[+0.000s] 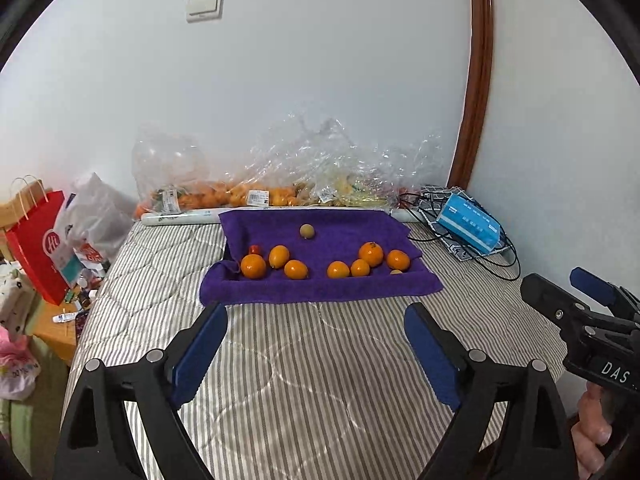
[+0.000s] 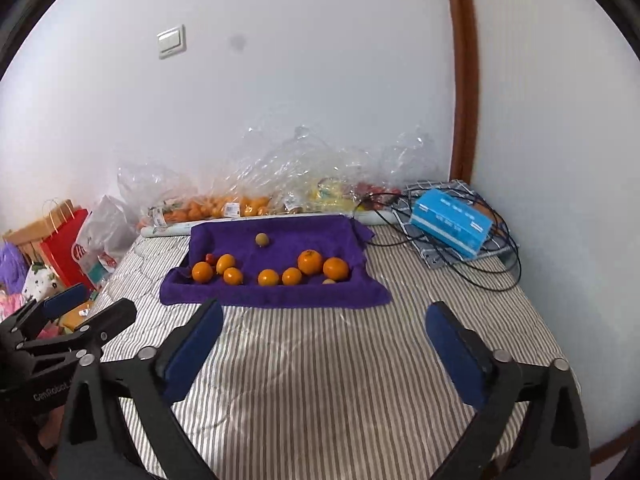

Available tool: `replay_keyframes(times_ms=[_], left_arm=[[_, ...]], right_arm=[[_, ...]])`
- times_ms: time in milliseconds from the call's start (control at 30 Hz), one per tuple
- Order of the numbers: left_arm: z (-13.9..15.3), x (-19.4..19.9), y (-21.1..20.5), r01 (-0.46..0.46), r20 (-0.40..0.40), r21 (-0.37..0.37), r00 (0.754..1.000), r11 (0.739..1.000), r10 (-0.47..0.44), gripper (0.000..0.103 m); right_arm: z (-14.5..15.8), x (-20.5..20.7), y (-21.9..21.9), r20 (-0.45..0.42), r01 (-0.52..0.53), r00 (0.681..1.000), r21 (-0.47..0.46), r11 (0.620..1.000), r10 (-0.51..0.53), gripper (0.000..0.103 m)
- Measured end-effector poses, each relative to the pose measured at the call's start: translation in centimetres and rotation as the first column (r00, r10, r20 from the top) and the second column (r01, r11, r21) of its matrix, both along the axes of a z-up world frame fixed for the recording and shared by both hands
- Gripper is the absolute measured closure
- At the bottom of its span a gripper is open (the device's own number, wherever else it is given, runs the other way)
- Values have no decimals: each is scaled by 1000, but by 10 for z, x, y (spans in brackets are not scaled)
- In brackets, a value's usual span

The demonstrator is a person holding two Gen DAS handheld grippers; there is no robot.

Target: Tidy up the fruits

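Observation:
A purple towel (image 1: 320, 288) (image 2: 276, 294) lies on the striped bed. On it sit several oranges (image 1: 253, 266) (image 2: 310, 262), a small red fruit (image 1: 255, 249) (image 2: 209, 257) at the left and a small brownish-green round fruit (image 1: 307, 231) (image 2: 262, 239) at the back. My left gripper (image 1: 316, 316) is open and empty, held over the bed in front of the towel. My right gripper (image 2: 324, 316) is open and empty too, beside the left one; it shows at the right edge of the left wrist view (image 1: 560, 292).
Clear plastic bags of fruit (image 1: 280, 184) (image 2: 256, 196) lie along the wall behind the towel. A blue box (image 1: 470, 226) (image 2: 452, 224) sits on cables and a checked cloth at the back right. A red paper bag (image 1: 38, 246) and clutter stand left of the bed.

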State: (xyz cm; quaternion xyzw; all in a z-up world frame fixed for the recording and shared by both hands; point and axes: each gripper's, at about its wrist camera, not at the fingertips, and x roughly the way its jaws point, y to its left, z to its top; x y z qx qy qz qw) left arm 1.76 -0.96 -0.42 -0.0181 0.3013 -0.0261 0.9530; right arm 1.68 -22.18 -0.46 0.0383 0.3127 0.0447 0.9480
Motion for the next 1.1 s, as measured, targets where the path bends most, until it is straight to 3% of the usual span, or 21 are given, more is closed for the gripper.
replay_keyframes(times_ms=[367,1100], left_arm=[[12,-18,6,-30,33,-16,999,999,30,13],[15,-22,6,-39,34,-18,999,999,39,13]], right_arm=[[17,-23,1,48,7,999,-16,1000,-6,1],[18,-31,3,48,11,999,-28,1000,-10,1]])
